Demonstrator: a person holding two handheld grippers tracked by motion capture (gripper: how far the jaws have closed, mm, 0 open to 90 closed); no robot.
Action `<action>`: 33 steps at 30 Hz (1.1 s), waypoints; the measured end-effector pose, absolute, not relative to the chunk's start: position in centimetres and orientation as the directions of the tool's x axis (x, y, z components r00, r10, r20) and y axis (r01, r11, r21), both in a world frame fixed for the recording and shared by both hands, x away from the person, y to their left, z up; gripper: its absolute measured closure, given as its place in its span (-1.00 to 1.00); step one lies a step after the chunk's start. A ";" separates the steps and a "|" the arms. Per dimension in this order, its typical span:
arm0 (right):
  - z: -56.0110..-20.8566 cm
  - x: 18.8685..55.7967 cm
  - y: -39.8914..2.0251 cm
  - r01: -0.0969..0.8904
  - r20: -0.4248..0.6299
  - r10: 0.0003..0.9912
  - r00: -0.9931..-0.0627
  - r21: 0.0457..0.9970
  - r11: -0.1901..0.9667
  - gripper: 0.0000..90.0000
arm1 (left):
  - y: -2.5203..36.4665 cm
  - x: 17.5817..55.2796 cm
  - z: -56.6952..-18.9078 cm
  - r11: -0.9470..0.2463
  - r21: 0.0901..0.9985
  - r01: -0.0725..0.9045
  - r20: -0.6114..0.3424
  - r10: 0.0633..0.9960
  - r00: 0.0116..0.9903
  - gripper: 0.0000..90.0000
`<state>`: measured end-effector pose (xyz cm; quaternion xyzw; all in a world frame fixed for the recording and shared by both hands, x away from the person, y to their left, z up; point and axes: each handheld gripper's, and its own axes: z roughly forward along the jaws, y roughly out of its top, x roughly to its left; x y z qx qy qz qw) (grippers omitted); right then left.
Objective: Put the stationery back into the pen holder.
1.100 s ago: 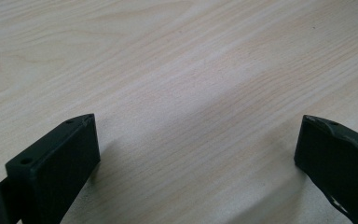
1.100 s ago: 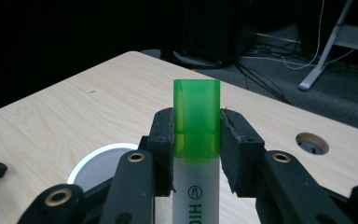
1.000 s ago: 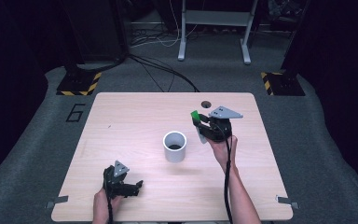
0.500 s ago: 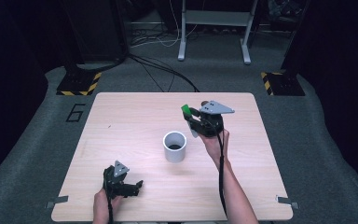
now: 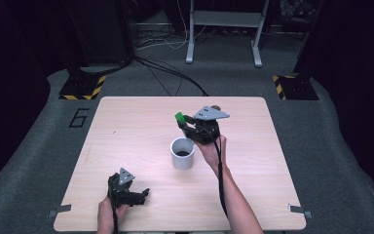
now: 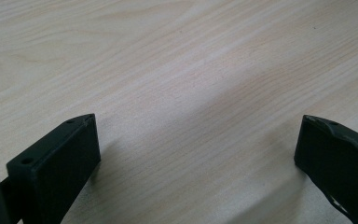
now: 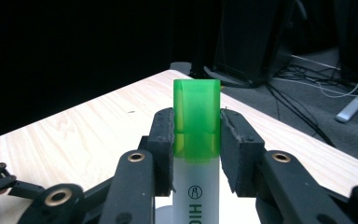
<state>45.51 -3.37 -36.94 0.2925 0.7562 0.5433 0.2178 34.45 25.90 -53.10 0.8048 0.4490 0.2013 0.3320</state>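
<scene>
Over the last second the right gripper (image 5: 187,124), pinching a green-capped highlighter (image 7: 196,140), had swung from the tabletop's right side to just behind the white cup (image 5: 182,153) at mid-table, probably to drop it in, while the left gripper (image 5: 135,194) rested spread near the front edge.

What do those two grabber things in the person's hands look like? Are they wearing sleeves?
Both are black. The left gripper and the right gripper each carry a grey three-cornered plate on top and trail a black cable along the forearm. Up close, the right gripper's fingers are chunky black pads on linked bars with brass-coloured pins. No sleeves show on the forearms.
</scene>
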 end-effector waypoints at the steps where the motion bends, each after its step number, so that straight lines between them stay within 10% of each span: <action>1: -37.1 45.5 -3.2 0.214 -0.005 0.678 -0.735 0.947 0.239 0.49 | 25.9 34.4 -53.1 -0.376 0.715 0.589 0.026 0.856 0.516 -1.00; 33: -43.8 46.2 -1.3 0.353 0.023 0.664 -0.747 0.860 0.367 0.48 | 25.9 34.4 -53.1 -0.381 0.713 0.589 0.029 0.855 0.518 -0.99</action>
